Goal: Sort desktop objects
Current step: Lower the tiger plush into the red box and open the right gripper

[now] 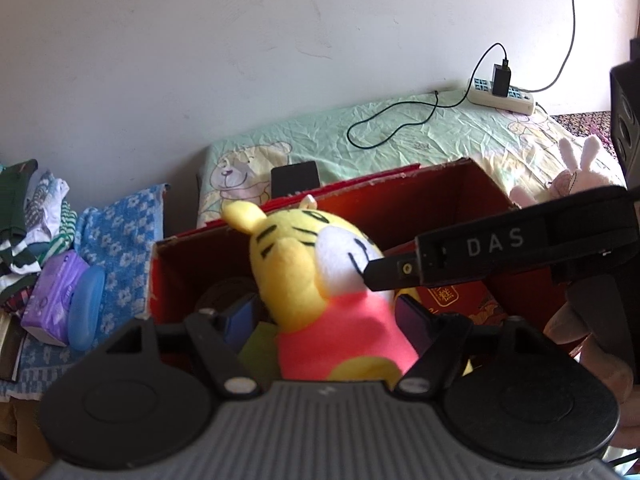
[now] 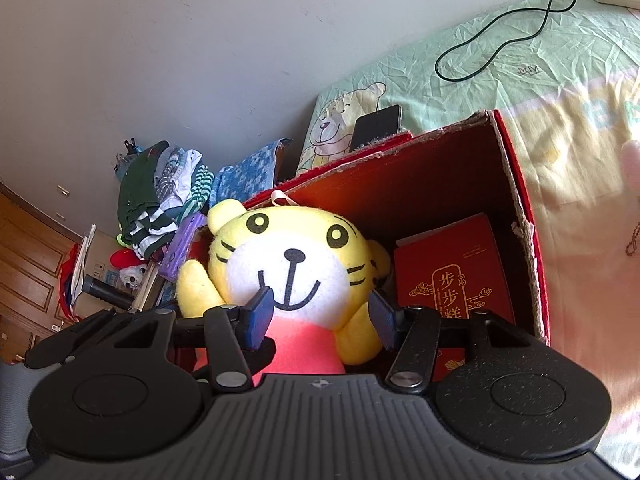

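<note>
A yellow tiger plush [image 1: 320, 276] in a pink shirt is held over the open red cardboard box [image 1: 440, 200]. My left gripper [image 1: 326, 314] is shut on its pink body from the side. My right gripper [image 2: 320, 314] faces the tiger plush [image 2: 288, 256], with a finger on each side of its lower face and body; the right gripper also reaches in from the right in the left wrist view [image 1: 376, 276], touching its muzzle. A red gift packet [image 2: 456, 268] lies inside the red box [image 2: 516, 184].
The box stands on a bed with a green cartoon sheet [image 1: 400, 132]. A black phone [image 1: 295, 178], a power strip [image 1: 502, 94] with a black cable, and a pink rabbit plush [image 1: 576, 172] lie on it. Folded clothes [image 1: 28, 216], a blue towel and a purple tissue pack [image 1: 52, 300] are at the left.
</note>
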{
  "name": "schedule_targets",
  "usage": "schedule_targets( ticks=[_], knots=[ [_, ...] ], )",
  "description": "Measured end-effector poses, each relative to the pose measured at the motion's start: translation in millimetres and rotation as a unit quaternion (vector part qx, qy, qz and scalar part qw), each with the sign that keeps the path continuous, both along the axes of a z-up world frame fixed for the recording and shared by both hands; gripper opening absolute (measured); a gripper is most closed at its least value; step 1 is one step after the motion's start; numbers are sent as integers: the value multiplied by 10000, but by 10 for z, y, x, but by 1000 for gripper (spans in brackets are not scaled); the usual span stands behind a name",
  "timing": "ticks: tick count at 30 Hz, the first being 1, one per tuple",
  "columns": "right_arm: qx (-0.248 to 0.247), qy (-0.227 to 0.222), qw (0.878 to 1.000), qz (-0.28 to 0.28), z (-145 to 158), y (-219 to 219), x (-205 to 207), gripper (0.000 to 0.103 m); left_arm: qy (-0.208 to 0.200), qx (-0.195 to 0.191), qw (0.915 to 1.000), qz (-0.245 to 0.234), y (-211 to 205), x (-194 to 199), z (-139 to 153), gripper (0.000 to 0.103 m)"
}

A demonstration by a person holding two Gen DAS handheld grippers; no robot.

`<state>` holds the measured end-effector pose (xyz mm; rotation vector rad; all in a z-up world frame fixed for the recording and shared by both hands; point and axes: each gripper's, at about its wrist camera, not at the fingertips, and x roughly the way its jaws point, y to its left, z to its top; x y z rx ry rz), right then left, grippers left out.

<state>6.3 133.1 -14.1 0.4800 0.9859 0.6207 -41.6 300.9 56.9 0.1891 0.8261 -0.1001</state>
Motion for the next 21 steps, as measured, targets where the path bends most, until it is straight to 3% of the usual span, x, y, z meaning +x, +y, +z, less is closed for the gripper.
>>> schedule_targets(
  ticks=[21],
  knots=[
    [11,-283,9996,-73,114,-41,-206,57,74,145,9967,790,170,-128,104,79]
  ],
)
